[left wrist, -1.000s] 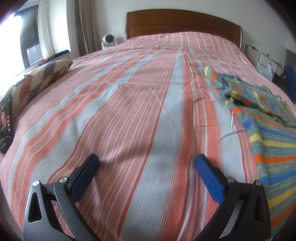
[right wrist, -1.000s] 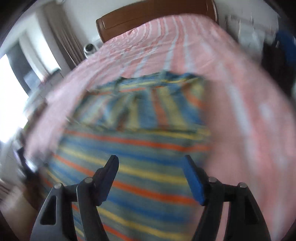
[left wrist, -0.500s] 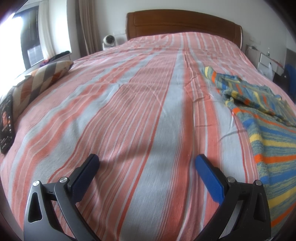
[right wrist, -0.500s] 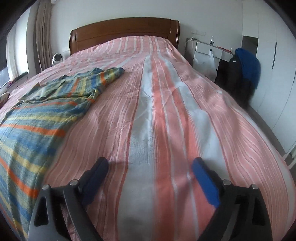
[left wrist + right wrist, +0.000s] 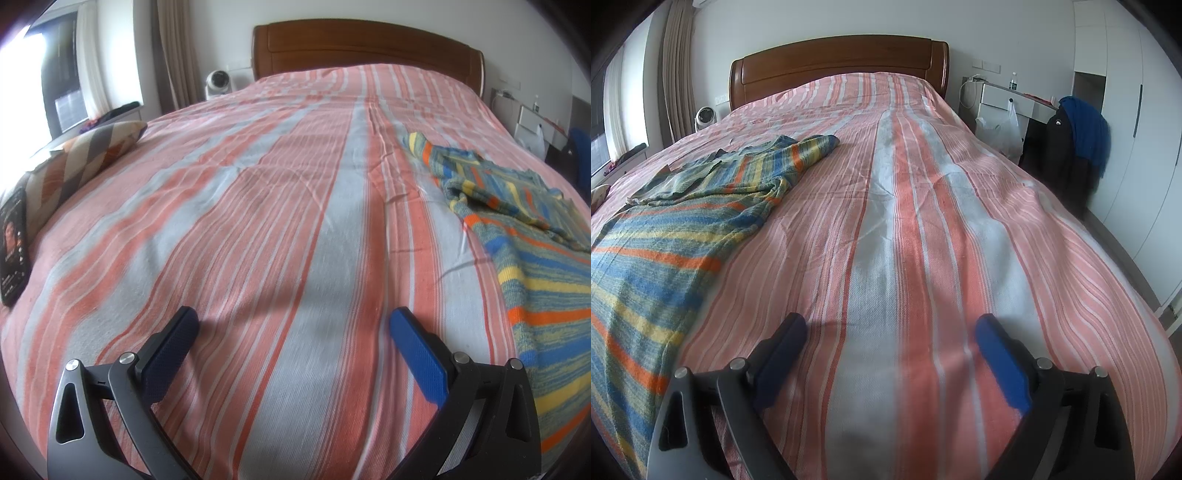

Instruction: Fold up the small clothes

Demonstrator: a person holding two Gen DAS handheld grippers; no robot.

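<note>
A patterned pillow (image 5: 85, 155) and a dark phone (image 5: 14, 240) lie at the bedspread's (image 5: 280, 206) left edge. The striped shirt (image 5: 676, 221) lies flat between both grippers, left gripper (image 5: 293, 321) and right gripper (image 5: 890, 326) spread wide, empty. The right one has swung off the shirt since a second ago.

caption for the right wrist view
Open right tool over the striped bedspread, multicolour striped shirt spread to its left.

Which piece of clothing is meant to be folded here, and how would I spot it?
Start at the big bed with its pink-and-grey striped cover. The shirt lies flat on it, spread between the two grippers. Its blue, yellow and orange crosswise stripes stand out against the cover's lengthwise ones.
</note>
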